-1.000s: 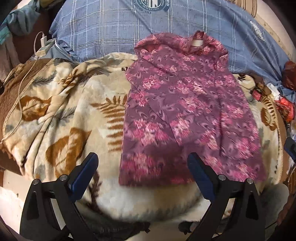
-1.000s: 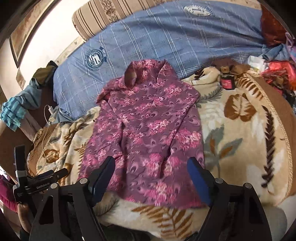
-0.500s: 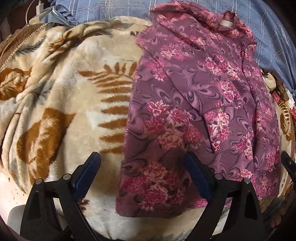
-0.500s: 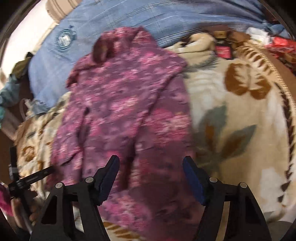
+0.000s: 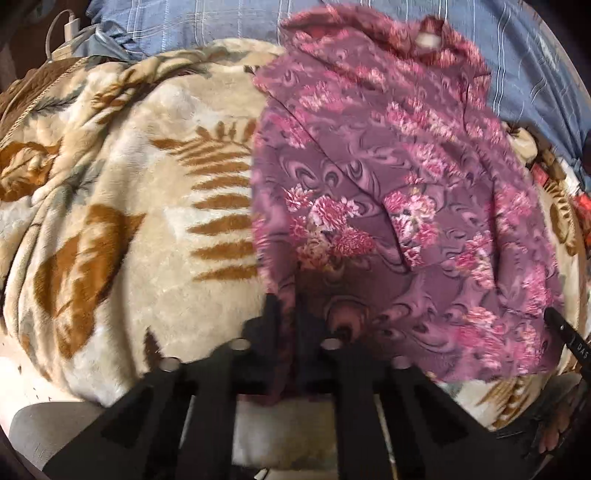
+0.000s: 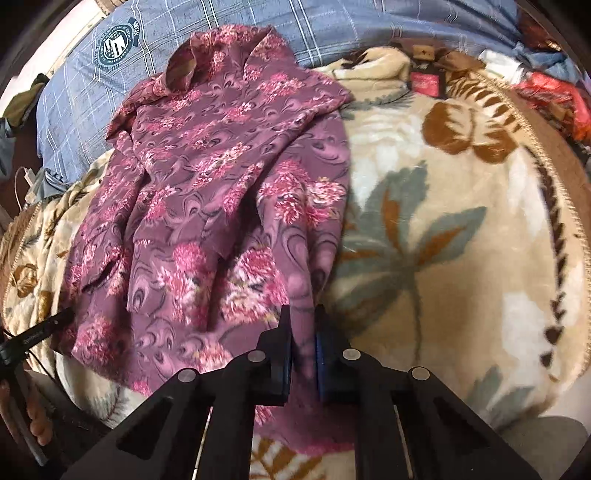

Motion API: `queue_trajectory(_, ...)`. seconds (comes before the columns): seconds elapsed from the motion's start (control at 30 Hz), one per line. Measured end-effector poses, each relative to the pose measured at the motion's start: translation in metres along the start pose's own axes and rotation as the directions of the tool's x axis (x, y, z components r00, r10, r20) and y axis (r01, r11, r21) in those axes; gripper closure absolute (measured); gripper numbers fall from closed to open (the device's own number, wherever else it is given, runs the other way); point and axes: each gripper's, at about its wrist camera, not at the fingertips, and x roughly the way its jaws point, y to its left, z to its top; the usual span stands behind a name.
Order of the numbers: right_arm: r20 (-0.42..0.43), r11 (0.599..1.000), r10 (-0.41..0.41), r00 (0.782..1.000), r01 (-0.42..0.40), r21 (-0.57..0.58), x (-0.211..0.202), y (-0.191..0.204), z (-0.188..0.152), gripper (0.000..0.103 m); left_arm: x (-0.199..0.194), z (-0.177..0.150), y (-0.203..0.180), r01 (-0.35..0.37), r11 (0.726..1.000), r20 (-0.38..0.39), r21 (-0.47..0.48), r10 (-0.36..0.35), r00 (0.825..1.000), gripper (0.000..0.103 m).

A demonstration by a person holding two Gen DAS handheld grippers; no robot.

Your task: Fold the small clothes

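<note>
Beige leaf-print blanket [image 5: 122,206] covers the bed. Left wrist view: purple floral garment [image 5: 399,206] lies flat on it, collar toward the blue checked cover [image 5: 192,22]. Left gripper [image 5: 286,310] has just closed, jaws pinching the hem's near left corner.

Right wrist view: right gripper [image 6: 303,332] jaws, just closed, pinch the garment's [image 6: 221,192] near right hem edge; blanket [image 6: 443,236] extends rightward.

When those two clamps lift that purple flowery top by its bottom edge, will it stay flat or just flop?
It will probably flop: the purple floral top already lies in soft creases on the plush blanket. It looks thin and light, so it should sag between the left hand-held gripper and the right hand-held gripper, both shut on its hem. The folded-in sleeves may fall open.
</note>
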Motion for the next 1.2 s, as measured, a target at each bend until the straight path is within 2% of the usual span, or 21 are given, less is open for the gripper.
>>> queue_trajectory(0.1,0.037,0.998,0.037,0.999,-0.039,0.04,-0.029,-0.006,-0.002,0.098,-0.029,-0.009,0.014,-0.02,1.0,0.053,-0.013,0.021,0.998,0.1)
queue_trajectory(0.17,0.048,0.996,0.049,0.998,-0.052,0.067,-0.049,-0.01,-0.008,0.1,-0.05,-0.019,0.031,0.013,0.999,0.041,-0.033,-0.012,0.999,0.1)
queue_trajectory(0.23,0.03,0.989,0.11,0.993,-0.113,0.099,-0.066,-0.016,-0.014,0.1,-0.067,-0.026,0.042,0.009,0.999,0.039,-0.034,-0.008,0.999,0.1)
queue_trajectory(0.37,-0.012,0.993,0.111,0.994,-0.111,0.041,-0.093,-0.006,-0.033,0.1,-0.075,-0.041,0.058,-0.014,0.998,-0.004,-0.054,0.014,1.0,0.1)
queue_trajectory(0.4,-0.026,0.994,0.109,0.994,-0.108,0.027,-0.095,-0.003,-0.038,0.1,-0.071,-0.043,0.056,-0.03,0.998,-0.017,-0.048,0.029,0.999,0.099)
queue_trajectory(0.47,-0.052,0.996,0.09,0.995,-0.089,0.02,-0.087,0.001,-0.045,0.097,-0.057,-0.047,0.052,-0.154,0.988,-0.052,-0.004,0.153,0.987,0.098)
queue_trajectory(0.5,-0.075,0.997,0.073,0.995,-0.071,0.021,-0.077,0.002,-0.047,0.093,-0.051,-0.05,0.048,-0.169,0.986,-0.059,0.002,0.169,0.984,0.093)
queue_trajectory(0.53,-0.096,0.997,0.066,0.993,-0.062,0.036,-0.067,0.0,-0.045,0.092,-0.048,-0.052,0.049,-0.167,0.986,-0.073,0.003,0.167,0.983,0.085)
queue_trajectory(0.6,-0.11,0.99,0.105,0.988,-0.094,0.102,-0.062,-0.008,-0.043,0.088,-0.06,-0.053,0.051,-0.112,0.993,-0.043,-0.023,0.111,0.993,0.076)
queue_trajectory(0.63,-0.079,0.984,0.13,0.988,-0.119,0.129,-0.067,-0.013,-0.039,0.086,-0.071,-0.055,0.048,-0.089,0.996,-0.008,-0.026,0.089,0.996,0.068)
queue_trajectory(0.67,-0.031,0.978,0.148,0.989,-0.141,0.151,-0.077,-0.018,-0.036,0.069,-0.085,-0.055,0.042,-0.063,0.998,0.043,-0.016,0.064,0.997,0.062)
queue_trajectory(0.7,0.018,0.972,0.169,0.986,-0.169,0.164,-0.087,-0.02,-0.032,0.05,-0.095,-0.054,0.036,-0.042,0.999,0.077,0.0,0.042,0.996,0.051)
queue_trajectory(0.73,0.064,0.966,0.19,0.98,-0.198,0.166,-0.098,-0.022,-0.026,0.043,-0.107,-0.052,0.025,-0.007,1.0,0.109,0.026,0.004,0.994,0.045)
queue_trajectory(0.83,0.179,0.956,0.25,0.952,-0.272,0.112,-0.13,-0.016,0.008,0.04,-0.126,-0.042,-0.016,0.127,0.984,0.131,0.127,-0.144,0.981,0.039)
queue_trajectory(0.9,0.233,0.948,0.296,0.927,-0.314,0.047,-0.147,-0.007,0.043,0.038,-0.125,-0.032,-0.052,0.247,0.952,0.111,0.183,-0.27,0.957,0.032)
queue_trajectory(0.93,0.261,0.941,0.317,0.912,-0.336,0.03,-0.154,-0.005,0.058,0.036,-0.121,-0.027,-0.065,0.287,0.937,0.093,0.199,-0.31,0.946,0.03)
queue_trajectory(1.0,0.305,0.917,0.377,0.875,-0.399,0.01,-0.163,-0.005,0.09,0.024,-0.106,-0.016,-0.092,0.346,0.912,0.052,0.219,-0.365,0.929,0.029)
queue_trajectory(1.03,0.314,0.909,0.4,0.861,-0.416,-0.017,-0.163,-0.001,0.102,0.022,-0.09,-0.011,-0.109,0.375,0.897,0.028,0.233,-0.392,0.919,0.027)
queue_trajectory(1.1,0.324,0.893,0.434,0.84,-0.448,-0.037,-0.156,-0.002,0.135,0.021,-0.053,-0.006,-0.135,0.39,0.885,-0.043,0.256,-0.392,0.919,0.027)
queue_trajectory(1.17,0.319,0.89,0.436,0.841,-0.456,-0.014,-0.13,-0.01,0.166,0.021,-0.024,-0.009,-0.148,0.367,0.899,-0.12,0.238,-0.347,0.93,0.027)
queue_trajectory(1.2,0.314,0.891,0.432,0.846,-0.454,-0.001,-0.116,-0.014,0.175,0.021,-0.007,-0.01,-0.15,0.384,0.9,-0.162,0.204,-0.356,0.92,0.028)
